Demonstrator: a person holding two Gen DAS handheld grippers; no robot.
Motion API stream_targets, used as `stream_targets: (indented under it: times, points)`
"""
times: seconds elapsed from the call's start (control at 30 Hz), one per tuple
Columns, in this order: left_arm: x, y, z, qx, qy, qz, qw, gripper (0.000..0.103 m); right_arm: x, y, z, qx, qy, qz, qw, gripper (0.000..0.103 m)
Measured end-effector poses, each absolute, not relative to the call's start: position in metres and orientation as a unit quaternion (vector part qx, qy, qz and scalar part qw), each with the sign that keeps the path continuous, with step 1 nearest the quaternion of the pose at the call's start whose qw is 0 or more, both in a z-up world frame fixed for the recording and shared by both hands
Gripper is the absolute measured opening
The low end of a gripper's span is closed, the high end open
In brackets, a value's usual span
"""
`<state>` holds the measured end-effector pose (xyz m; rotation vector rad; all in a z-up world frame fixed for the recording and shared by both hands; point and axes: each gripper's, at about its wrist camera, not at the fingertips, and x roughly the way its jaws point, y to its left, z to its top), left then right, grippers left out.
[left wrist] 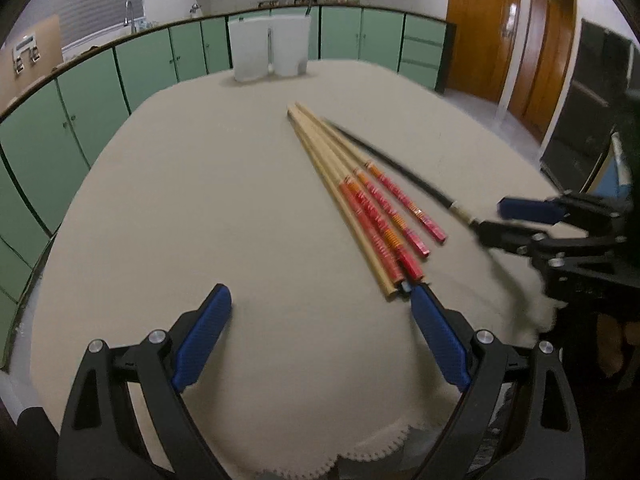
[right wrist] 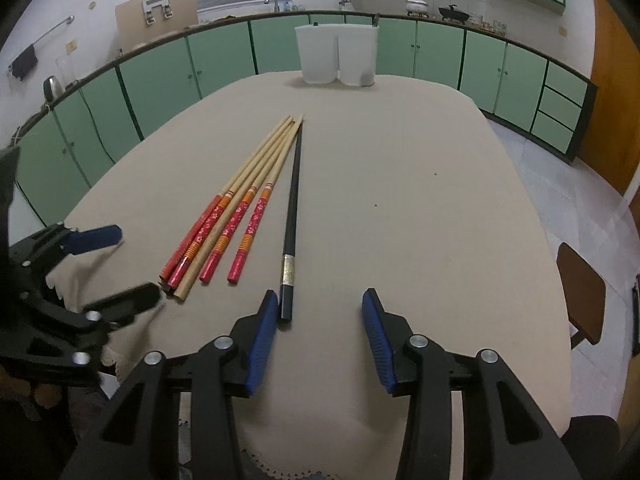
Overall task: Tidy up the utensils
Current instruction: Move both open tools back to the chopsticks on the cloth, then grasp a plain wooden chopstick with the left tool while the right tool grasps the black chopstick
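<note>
Chopsticks lie fanned on the beige tablecloth (right wrist: 400, 184), tips converging toward the far end; the red-handled chopsticks (right wrist: 224, 232) form a bundle, with the black chopstick (right wrist: 292, 216) just beside them on their right; two white containers (right wrist: 338, 54) stand at the far edge of the table, well apart from the utensils. Left gripper (left wrist: 320, 300) is released, nothing between its pads, its right pad just beside the butt ends of the bundle; right gripper (right wrist: 320, 308) is likewise released and empty, the black chopstick's butt end just beside its left pad. Judgement: the step in hand is an approach to pick-up; the right gripper should shift left to straddle the black handle before closing; grip near the banded end, square across the shaft, to prevent rolling; keep clear of the neighbouring bundle.
</note>
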<state>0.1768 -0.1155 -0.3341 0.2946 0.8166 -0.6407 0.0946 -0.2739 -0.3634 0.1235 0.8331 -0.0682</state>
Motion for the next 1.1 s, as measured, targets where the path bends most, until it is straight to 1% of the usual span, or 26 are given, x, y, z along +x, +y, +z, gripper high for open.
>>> stream_targets:
  times: [0.2,0.4,0.47,0.5,0.53,0.57,0.67,0.7,0.8,1.03,1.07,1.1]
  points:
    - [0.191,-0.108,-0.333,0.112,0.395,-0.278,0.868,0.088,0.092,-0.270,-0.365,0.058,0.403,-0.033,0.913,0.044]
    - [0.184,-0.108,-0.331,0.124,0.387,-0.286,0.868,0.087,0.094,-0.266,-0.365,0.052,0.404,-0.027,0.913,0.044]
    - [0.184,-0.110,-0.333,0.129,0.387,-0.285,0.867,0.080,0.096,-0.263,-0.366,0.048,0.402,-0.028,0.914,0.044]
    - [0.185,-0.110,-0.333,0.127,0.386,-0.283,0.869,0.079,0.097,-0.263,-0.366,0.046,0.401,-0.028,0.915,0.044]
    - [0.185,-0.109,-0.333,0.125,0.385,-0.280,0.870,0.075,0.098,-0.263,-0.367,0.045,0.400,-0.029,0.915,0.044]
    - [0.186,-0.108,-0.332,0.124,0.384,-0.278,0.872,0.070,0.099,-0.263,-0.367,0.045,0.399,-0.030,0.915,0.040]
    - [0.188,-0.103,-0.331,0.119,0.383,-0.275,0.874,0.064,0.100,-0.264,-0.367,0.047,0.396,-0.032,0.916,0.033]
    - [0.187,-0.102,-0.331,0.120,0.383,-0.273,0.874,0.063,0.101,-0.264,-0.367,0.048,0.395,-0.034,0.917,0.028]
    - [0.187,-0.103,-0.331,0.120,0.382,-0.270,0.876,0.060,0.100,-0.265,-0.367,0.050,0.393,-0.042,0.917,0.021]
    - [0.189,-0.113,-0.331,0.122,0.378,-0.275,0.876,0.059,0.098,-0.264,-0.366,0.055,0.392,-0.046,0.917,0.021]
    - [0.190,-0.114,-0.332,0.122,0.376,-0.273,0.877,0.058,0.098,-0.264,-0.366,0.055,0.391,-0.047,0.917,0.018]
    - [0.191,-0.114,-0.332,0.123,0.374,-0.270,0.878,0.056,0.098,-0.265,-0.367,0.056,0.391,-0.052,0.917,0.012]
